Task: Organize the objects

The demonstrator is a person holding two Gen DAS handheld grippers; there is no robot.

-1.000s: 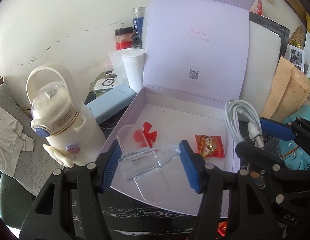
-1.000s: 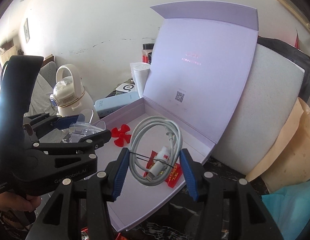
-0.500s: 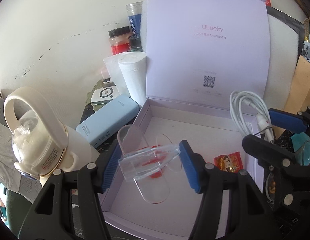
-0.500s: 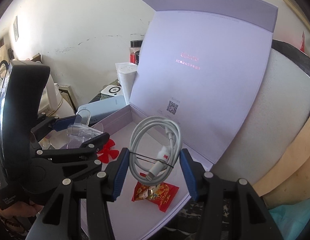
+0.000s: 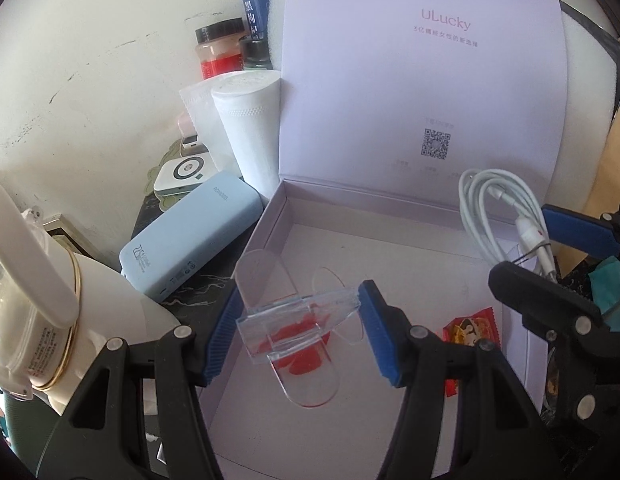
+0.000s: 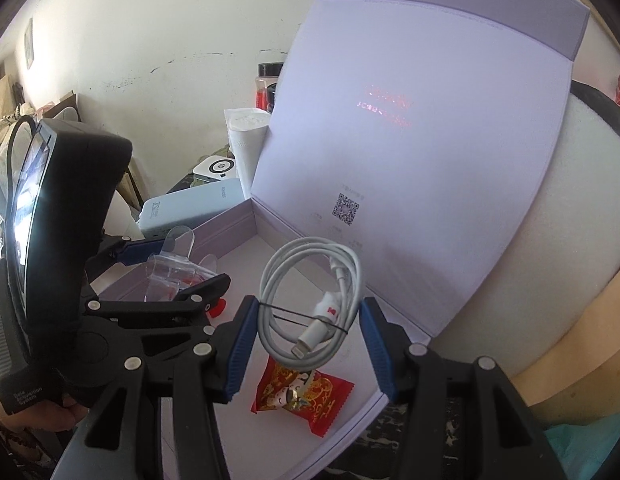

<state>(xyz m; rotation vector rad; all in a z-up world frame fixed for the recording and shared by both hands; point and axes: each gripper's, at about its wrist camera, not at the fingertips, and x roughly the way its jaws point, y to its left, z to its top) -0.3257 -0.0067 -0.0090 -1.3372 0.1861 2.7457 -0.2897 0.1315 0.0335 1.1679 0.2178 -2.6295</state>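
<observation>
hovering over the open box (image 5: 278, 216), the left tongs (image 5: 298, 312) clamped a clear stand (image 5: 294, 320) and the right tongs (image 6: 306, 344) a coiled cable (image 6: 310, 304), apparently needing lowering, then release.

Both tools are built of matte black plastic arms fitted with blue ribbed pads and round silver screw heads. On the left tool (image 5: 296, 326), seen from the right wrist view, a bulky black housing with a lit screen and small pale lettering is carried. The right tool (image 6: 308, 346) is made alike.
</observation>
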